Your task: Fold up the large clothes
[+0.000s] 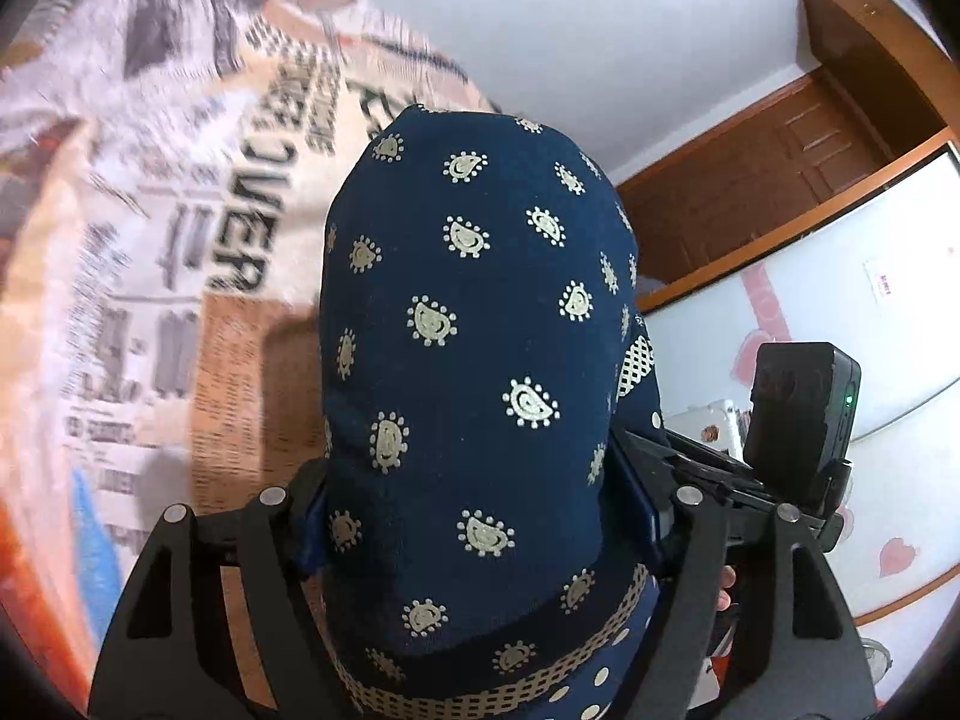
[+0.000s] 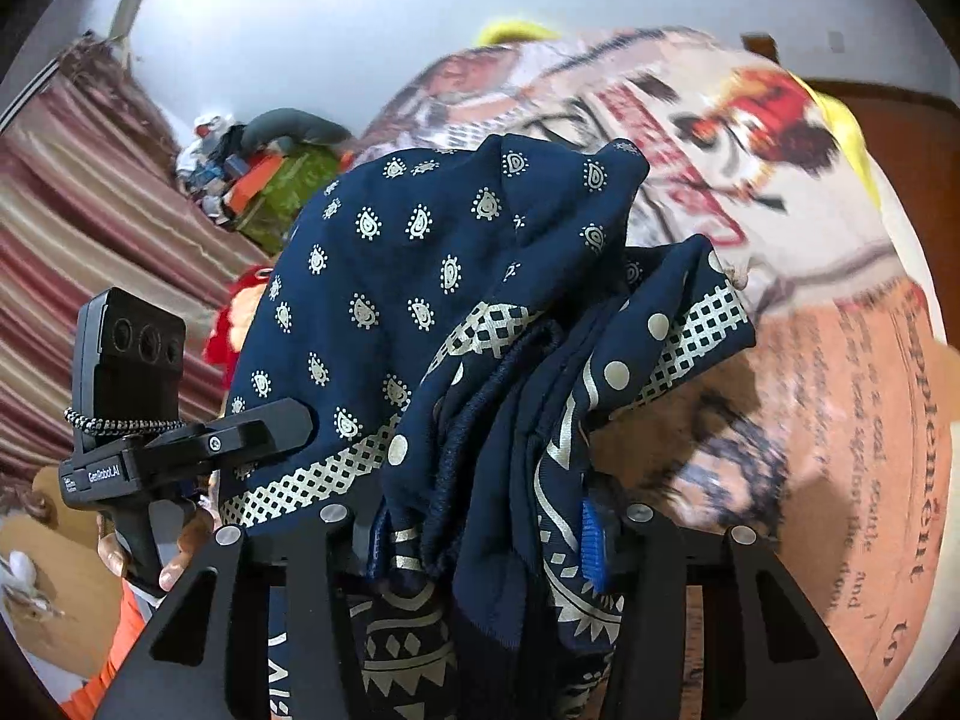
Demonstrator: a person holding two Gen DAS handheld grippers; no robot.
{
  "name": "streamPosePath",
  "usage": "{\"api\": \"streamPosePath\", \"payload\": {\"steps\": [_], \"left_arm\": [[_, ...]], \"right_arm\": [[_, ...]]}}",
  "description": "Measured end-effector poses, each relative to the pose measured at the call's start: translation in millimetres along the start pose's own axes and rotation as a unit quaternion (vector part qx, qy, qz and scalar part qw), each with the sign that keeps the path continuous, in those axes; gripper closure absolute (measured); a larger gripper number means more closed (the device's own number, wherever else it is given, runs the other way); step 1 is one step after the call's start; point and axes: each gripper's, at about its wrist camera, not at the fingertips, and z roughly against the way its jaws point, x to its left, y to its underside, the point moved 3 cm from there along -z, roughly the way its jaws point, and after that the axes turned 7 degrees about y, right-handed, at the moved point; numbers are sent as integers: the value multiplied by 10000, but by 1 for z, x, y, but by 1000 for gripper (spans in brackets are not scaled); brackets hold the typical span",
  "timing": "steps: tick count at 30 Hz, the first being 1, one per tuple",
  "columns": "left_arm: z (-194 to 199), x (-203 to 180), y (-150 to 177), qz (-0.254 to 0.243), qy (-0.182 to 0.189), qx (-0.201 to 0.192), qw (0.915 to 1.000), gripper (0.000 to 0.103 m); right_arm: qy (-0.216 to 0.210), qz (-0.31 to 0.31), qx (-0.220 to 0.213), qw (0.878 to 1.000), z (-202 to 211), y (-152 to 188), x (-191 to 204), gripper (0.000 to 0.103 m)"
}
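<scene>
Both grippers are pinching the navy paisley garment (image 1: 480,324) above the newspaper-print bedspread (image 1: 198,192).

The left gripper (image 1: 480,516) is clamping a bulging fold that is rising straight ahead of its fingers; the right gripper (image 2: 486,534) is squeezing bunched layers with a checkered border, the cloth draping forward and to its left. The other gripper's camera unit (image 2: 129,360) is sitting just left of it.

Both wrist cameras are looking forward along their fingers, very near the navy garment (image 1: 480,360), sharing it and the printed bedspread (image 2: 810,330) behind.
</scene>
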Motion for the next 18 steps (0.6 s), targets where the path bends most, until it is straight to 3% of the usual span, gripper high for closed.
{"api": "streamPosePath", "payload": {"steps": [8,18], "left_arm": [[93,17,-5,-24,-280,-615,9977,28],[166,87,15,411,-684,-931,9925,28]], "right_arm": [[-304,552,-197,9978,0,-16,90,57],[-651,993,135,9928,-60,-4,187,57]]}}
